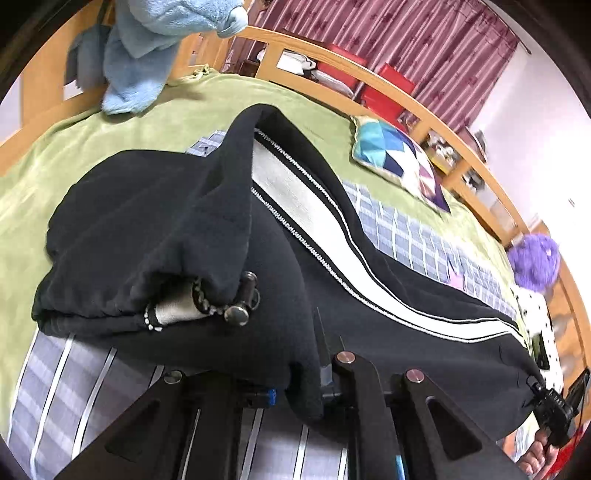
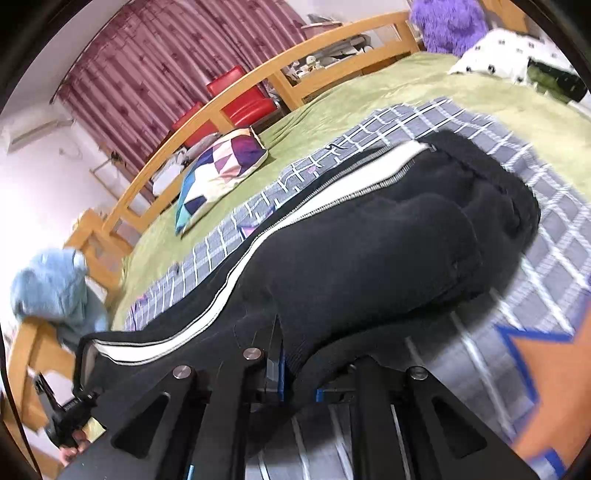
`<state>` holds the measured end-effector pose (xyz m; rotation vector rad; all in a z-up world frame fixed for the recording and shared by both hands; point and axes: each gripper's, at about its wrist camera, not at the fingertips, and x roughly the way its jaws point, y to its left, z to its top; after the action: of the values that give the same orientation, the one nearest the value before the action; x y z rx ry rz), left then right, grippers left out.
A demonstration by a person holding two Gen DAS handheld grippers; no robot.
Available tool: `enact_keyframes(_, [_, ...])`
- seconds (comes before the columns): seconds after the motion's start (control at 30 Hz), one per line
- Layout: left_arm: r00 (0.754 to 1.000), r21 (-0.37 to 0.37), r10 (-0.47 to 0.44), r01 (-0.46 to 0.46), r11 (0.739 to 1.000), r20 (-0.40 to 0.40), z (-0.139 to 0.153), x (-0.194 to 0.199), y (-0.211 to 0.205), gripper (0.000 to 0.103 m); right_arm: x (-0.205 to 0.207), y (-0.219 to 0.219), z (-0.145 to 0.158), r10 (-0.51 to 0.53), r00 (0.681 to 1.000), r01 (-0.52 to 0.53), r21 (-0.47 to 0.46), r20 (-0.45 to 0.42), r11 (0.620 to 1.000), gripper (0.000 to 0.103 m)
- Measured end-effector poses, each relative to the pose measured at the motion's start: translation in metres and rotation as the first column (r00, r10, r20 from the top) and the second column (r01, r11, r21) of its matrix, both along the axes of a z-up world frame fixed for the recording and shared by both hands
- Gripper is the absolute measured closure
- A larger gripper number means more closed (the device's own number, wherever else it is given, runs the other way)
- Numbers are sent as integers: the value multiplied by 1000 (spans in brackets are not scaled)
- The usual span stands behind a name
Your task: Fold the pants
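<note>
Nearest in the left wrist view: left tongs (image 1: 325,373) clamped together on a fold of the black pants (image 1: 166,229), cloth draped over the left-hand finger and bunched between the two. A cuff end with a grey-white band hangs open toward the lens, a metal stud beside it.

Right wrist view: right tongs (image 2: 291,369) likewise pinched shut on the pants' (image 2: 369,251) black edge, fabric pulled up in a ridge from the grip. Motion blur on the bedding to the right.

Pants: black with a white side stripe (image 1: 369,280), lifted at both grips, the rest trailing down onto a grey checked sheet (image 1: 406,236) spread over the green bed cover (image 1: 110,140). The far end of the stripe runs to the other tool, held by a hand (image 1: 539,454) at the lower right edge of the left view.

Farther out on the bed: a patchwork cushion (image 2: 221,173), a white spotted pillow (image 2: 495,55), a purple fluffy toy (image 2: 447,22), a pale blue plush (image 1: 155,44) near the wooden bed frame (image 2: 229,99).

Beyond the frame: red chairs (image 2: 243,96) and a dark pink curtain (image 2: 155,62). Shelf openings in the frame hold small items, too blurred to name.
</note>
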<state>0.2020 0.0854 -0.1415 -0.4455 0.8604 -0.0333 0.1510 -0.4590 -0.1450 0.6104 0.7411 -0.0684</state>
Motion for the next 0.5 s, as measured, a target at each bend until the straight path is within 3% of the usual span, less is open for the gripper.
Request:
enact_keyframes(0.2, [999,-37,-36,35,999,-33,3,-82,10,90,-113,-1,11,48,999,-49,-52,-21,997,93])
enact_keyframes(0.33, [995,-17,-69,68,998,-71,-10,-109,9,89,-153,4,0,64,996,-69,-80,-64,994,92])
enact_keyframes(0.4, [990,14,-88,90,996,-106,-19,-115,9,86,-166,6,-13,67,992,-74,-62,-105,995,89])
enact_keyframes(0.5, [985,25,-86,91,996,-151,-25,-132,14,74,-172,15,-37,62,976,-76,-59,-208,995,71])
